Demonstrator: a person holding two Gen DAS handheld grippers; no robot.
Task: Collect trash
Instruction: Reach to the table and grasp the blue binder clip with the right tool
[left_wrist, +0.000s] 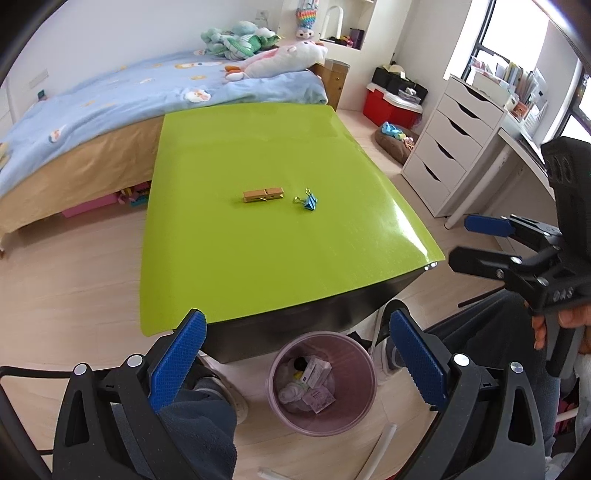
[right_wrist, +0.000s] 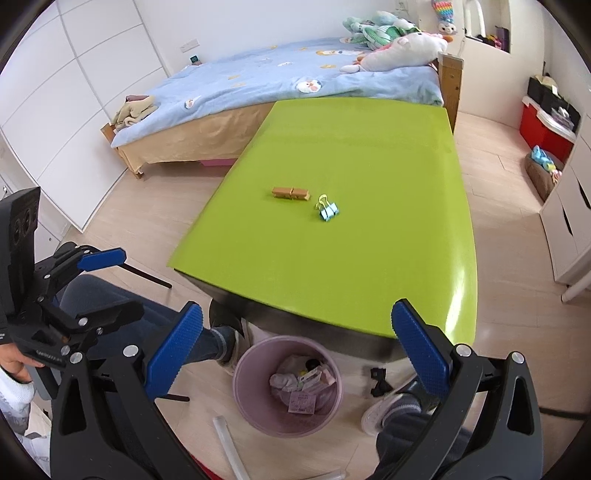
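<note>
A pink trash bin (left_wrist: 320, 384) stands on the floor below the near edge of the green table (left_wrist: 258, 258); it holds small boxes and crumpled paper. It also shows in the right wrist view (right_wrist: 288, 384). On the table lie a wooden clothespin (left_wrist: 263, 195) (right_wrist: 290, 193) and a blue binder clip (left_wrist: 308, 200) (right_wrist: 328, 210). My left gripper (left_wrist: 297, 350) is open and empty above the bin. My right gripper (right_wrist: 297, 343) is open and empty, also above the bin. Each gripper shows in the other's view: the right one (left_wrist: 476, 240), the left one (right_wrist: 110, 284).
A bed (left_wrist: 92, 122) with a blue cover and plush toys stands behind the table. A white drawer unit (left_wrist: 454, 144) and a red box (left_wrist: 391, 107) are at the right. The person's legs and feet are beside the bin. A clear tube (right_wrist: 229, 443) lies on the floor.
</note>
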